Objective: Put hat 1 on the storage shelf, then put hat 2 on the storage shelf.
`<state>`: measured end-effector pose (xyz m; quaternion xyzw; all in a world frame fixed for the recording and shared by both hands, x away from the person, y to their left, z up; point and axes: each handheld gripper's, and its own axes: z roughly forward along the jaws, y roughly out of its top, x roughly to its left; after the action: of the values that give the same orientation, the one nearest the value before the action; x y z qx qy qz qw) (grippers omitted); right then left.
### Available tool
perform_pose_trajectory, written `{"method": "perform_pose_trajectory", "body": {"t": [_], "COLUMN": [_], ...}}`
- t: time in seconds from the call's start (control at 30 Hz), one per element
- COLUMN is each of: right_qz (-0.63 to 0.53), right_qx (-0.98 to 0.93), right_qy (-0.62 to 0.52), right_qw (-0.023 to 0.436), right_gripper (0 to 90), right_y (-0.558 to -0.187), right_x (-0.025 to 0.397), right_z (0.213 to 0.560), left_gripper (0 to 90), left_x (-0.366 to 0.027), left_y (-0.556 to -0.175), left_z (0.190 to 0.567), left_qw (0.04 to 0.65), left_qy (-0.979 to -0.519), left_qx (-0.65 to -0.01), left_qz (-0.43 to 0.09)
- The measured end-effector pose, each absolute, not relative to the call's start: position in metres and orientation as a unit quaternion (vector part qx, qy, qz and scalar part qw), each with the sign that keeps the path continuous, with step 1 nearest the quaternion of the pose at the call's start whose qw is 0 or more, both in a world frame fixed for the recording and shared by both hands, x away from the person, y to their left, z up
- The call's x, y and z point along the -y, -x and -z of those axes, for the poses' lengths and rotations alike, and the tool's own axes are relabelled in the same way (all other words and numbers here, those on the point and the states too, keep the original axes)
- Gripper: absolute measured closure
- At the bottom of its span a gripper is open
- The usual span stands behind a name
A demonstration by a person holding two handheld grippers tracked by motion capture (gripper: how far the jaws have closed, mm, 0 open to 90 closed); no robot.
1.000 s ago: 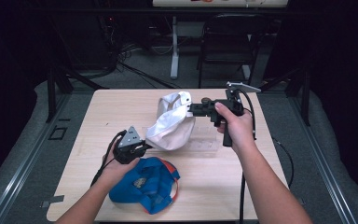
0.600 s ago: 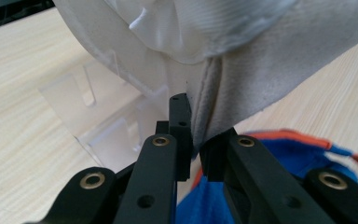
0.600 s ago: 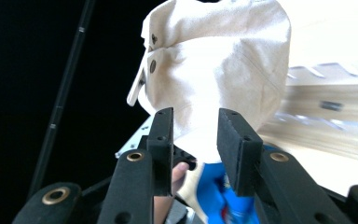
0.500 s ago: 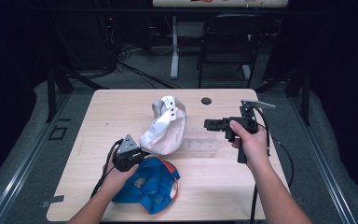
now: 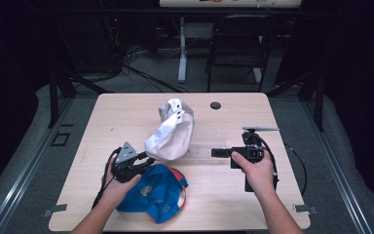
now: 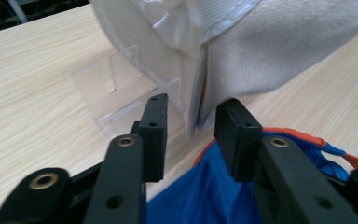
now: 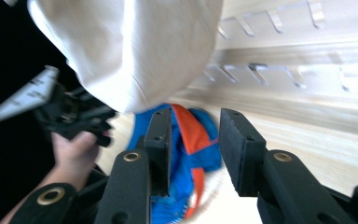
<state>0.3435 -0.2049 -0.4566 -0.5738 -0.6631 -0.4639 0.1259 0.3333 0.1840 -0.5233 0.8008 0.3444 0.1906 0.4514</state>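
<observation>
A white cap (image 5: 170, 131) leans on a clear plastic rack (image 5: 209, 141) at the table's middle. A blue cap with orange trim (image 5: 151, 192) lies near the front edge. My left gripper (image 5: 143, 161) is open at the white cap's lower left edge, above the blue cap. In the left gripper view the white cap's brim edge (image 6: 196, 100) hangs in the gap of the left gripper (image 6: 193, 109), untouched by either jaw. My right gripper (image 5: 216, 152) is open right of the rack, pointing left. The right gripper (image 7: 193, 123) holds nothing; the blue cap (image 7: 191, 140) lies beyond it.
The wooden table (image 5: 126, 112) has a small black round disc (image 5: 215, 105) near its far edge. A dark chair (image 5: 238, 44) and a white stand (image 5: 182, 48) are behind the table. Cables trail from both grippers toward the front corners.
My right gripper let go of the white cap and drew back to the near right. The cap has sunk lower onto the rack. My left gripper has edged right toward the brim.
</observation>
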Motion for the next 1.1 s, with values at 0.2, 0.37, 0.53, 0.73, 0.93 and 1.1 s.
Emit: {"method": "perform_pose_trajectory", "body": {"t": [0.2,0.37,0.53,0.73,0.93,1.1], "right_qz": [0.460,0.464,0.466,0.457,0.452,0.450], "right_qx": [0.671,0.662,0.665,0.675,0.686,0.696], "right_qy": [0.578,0.585,0.580,0.577,0.568,0.554], "right_qw": [0.071,0.068,0.057,0.047,0.060,0.073], "right_gripper": [63.8,67.4,67.2,65.4,63.5,62.0], "right_y": [-0.323,-0.308,-0.301,-0.298,-0.296,-0.296], "right_x": [0.203,0.200,0.195,0.190,0.185,0.176], "right_z": [0.479,0.502,0.513,0.526,0.537,0.543], "left_gripper": [56.1,55.1,57.1,57.2,59.6,57.5], "left_x": [-0.208,-0.228,-0.244,-0.262,-0.274,-0.276], "left_y": [-0.318,-0.307,-0.302,-0.307,-0.309,-0.308], "left_z": [0.523,0.523,0.531,0.544,0.551,0.552], "left_qw": [0.437,0.428,0.413,0.410,0.414,0.420], "left_qy": [-0.797,-0.793,-0.792,-0.783,-0.765,-0.759], "left_qx": [-0.370,-0.389,-0.397,-0.421,-0.454,-0.460], "left_qz": [-0.190,-0.191,-0.209,-0.205,-0.193,-0.187]}}
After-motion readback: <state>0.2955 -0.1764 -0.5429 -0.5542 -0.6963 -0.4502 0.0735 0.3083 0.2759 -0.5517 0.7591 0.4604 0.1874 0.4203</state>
